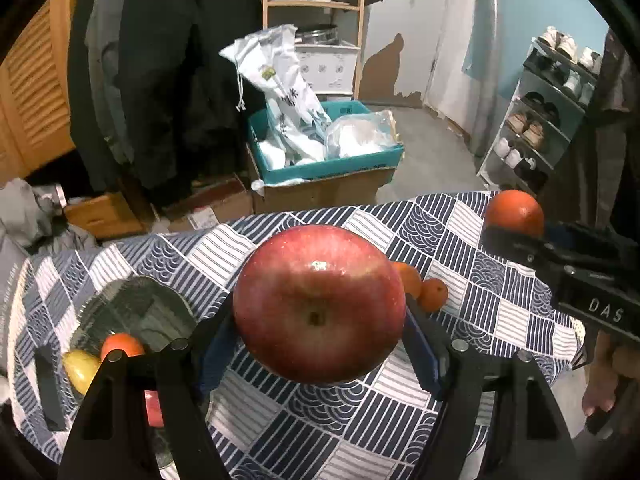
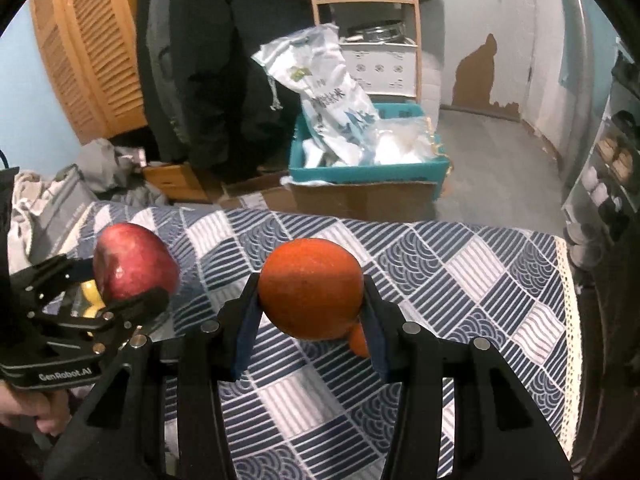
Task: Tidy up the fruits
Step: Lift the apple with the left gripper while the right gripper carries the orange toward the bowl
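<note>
Red apple (image 1: 318, 304) pinched in left tool (image 1: 320, 320), orange (image 2: 311, 289) in right tool (image 2: 311, 320); glass plate (image 1: 132, 300) holds few fruits, two small oranges (image 1: 424, 286) left on desk (image 1: 480, 280).

A large round red apple (image 1: 318, 304), glossy and faintly speckled, hangs above the counter with its dimpled end facing the left wrist camera, pinched at its two sides. A big round orange (image 2: 311, 289) with pebbled skin is likewise held up off the counter, clamped on both sides. Two small orange mandarins (image 1: 424, 289) lie touching each other on the patterned cloth around the counter's middle. Toward the counter's left edge, a dark round glass plate (image 1: 132, 308) carries a small orange fruit (image 1: 121, 345), a yellow fruit (image 1: 81, 368) just beside it, and a partly hidden red fruit (image 1: 154, 410).
</note>
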Demonstrator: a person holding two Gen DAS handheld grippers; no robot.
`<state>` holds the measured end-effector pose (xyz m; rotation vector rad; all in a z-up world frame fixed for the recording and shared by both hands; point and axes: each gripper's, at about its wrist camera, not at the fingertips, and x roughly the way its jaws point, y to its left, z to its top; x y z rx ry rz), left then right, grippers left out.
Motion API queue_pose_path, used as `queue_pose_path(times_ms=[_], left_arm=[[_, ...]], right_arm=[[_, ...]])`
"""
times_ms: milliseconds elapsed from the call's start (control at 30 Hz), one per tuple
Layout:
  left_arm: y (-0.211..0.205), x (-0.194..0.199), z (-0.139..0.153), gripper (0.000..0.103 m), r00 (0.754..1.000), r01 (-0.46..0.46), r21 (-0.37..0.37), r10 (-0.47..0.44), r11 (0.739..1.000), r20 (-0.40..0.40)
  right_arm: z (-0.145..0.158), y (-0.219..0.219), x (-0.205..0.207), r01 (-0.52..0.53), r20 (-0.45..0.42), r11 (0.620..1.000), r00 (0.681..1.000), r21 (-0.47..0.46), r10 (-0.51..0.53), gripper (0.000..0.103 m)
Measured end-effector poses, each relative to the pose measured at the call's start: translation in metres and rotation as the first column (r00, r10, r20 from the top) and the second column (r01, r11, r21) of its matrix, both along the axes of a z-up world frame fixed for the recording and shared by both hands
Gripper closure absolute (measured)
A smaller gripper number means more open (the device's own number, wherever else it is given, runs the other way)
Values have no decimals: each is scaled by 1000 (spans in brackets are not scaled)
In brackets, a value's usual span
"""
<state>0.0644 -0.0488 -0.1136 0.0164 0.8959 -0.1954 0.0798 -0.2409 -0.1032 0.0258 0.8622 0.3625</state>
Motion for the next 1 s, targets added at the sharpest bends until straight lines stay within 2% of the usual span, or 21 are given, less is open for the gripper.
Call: queue_pose_path(times_ms=[233,567,1000], left_arm=[[15,-15,10,26,1000,-13,-13,13,1000,17],[39,-27,21,26,998,-44,-32,46,999,41],[92,-22,4,26,989,-145,-51,144,988,-9]], right_arm=[[20,18,-14,-26,58,1000,998,-9,26,57],[34,46,-23,-76,83,997,994,-11,76,57],[22,93,-9,-143,40,990,989,14,143,57]])
